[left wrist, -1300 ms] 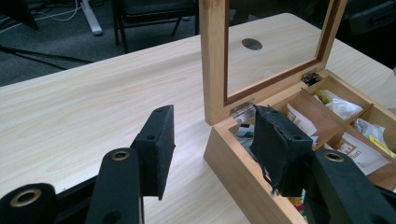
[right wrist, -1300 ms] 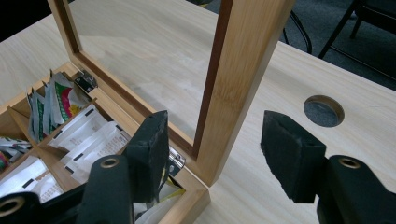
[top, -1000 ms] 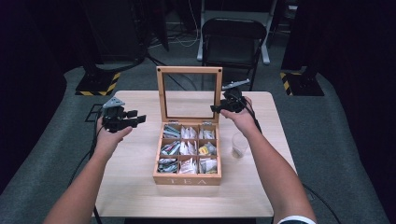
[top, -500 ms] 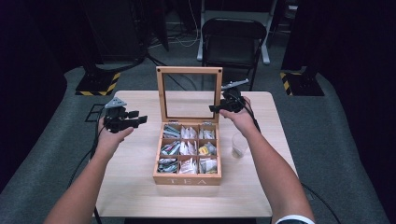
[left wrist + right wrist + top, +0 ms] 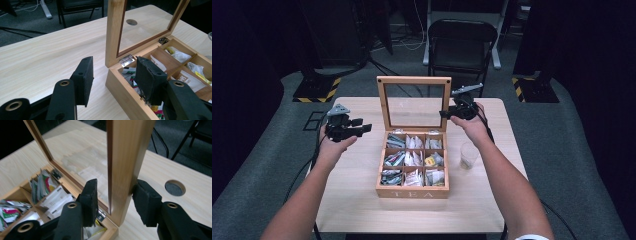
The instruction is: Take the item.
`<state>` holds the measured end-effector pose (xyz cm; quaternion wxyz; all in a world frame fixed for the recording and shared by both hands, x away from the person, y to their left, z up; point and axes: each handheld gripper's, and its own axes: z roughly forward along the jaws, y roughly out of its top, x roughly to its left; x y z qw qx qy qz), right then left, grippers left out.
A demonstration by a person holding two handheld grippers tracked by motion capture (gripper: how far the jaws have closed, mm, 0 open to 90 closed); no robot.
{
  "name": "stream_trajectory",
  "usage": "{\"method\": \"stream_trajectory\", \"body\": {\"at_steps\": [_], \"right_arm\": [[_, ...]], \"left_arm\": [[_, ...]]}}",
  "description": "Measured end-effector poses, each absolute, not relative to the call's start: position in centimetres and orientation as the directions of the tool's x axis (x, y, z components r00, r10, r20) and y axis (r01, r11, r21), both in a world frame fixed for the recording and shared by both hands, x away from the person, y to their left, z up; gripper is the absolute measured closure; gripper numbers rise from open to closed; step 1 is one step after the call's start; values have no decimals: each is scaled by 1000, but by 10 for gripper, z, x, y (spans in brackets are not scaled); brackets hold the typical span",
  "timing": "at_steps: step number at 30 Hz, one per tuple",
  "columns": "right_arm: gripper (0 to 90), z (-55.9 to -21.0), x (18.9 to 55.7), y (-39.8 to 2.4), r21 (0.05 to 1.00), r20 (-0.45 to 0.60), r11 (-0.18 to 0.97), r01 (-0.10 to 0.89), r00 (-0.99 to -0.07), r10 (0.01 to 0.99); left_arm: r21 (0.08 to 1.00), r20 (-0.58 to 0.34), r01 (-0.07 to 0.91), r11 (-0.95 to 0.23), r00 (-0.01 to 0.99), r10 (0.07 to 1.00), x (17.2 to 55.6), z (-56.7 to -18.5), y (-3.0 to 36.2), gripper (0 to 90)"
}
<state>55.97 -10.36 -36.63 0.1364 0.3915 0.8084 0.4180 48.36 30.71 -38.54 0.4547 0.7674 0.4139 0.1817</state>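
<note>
The wooden tea box (image 5: 413,172) sat near the middle of the pale worktop (image 5: 357,195), its nine compartments filled with tea sachets and the word TEA on its front wall. Its glass-paned lid (image 5: 414,102) stood upright on the hinges at the back edge. A clear plastic cup (image 5: 468,155) stood just beside the box, on its right.

The right claw (image 5: 115,201) had just been closing, with the lid's right-hand frame post between its jaws. In the right gripper view the outer pad (image 5: 146,201) touched the post low down, while the inner pad (image 5: 90,200) stood just clear of the glass side, so the lid was bracketed but not pinched.

The left claw (image 5: 117,82) hung about half open and held nothing. It sat left of the box near the rear left corner, one jaw over the worktop and the other over the box's edge.
</note>
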Motion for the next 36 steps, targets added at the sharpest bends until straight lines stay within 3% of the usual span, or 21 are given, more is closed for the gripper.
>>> {"method": "stream_trajectory", "body": {"at_steps": [4, 36], "right_arm": [[633, -357, 556, -107, 807, 120, 321, 495, -670, 732], [617, -327, 531, -110, 810, 90, 357, 464, -702, 707]], "left_arm": [[849, -96, 468, -246, 593, 799, 484, -386, 305, 489], [866, -63, 421, -269, 625, 778, 488, -358, 281, 490]]}}
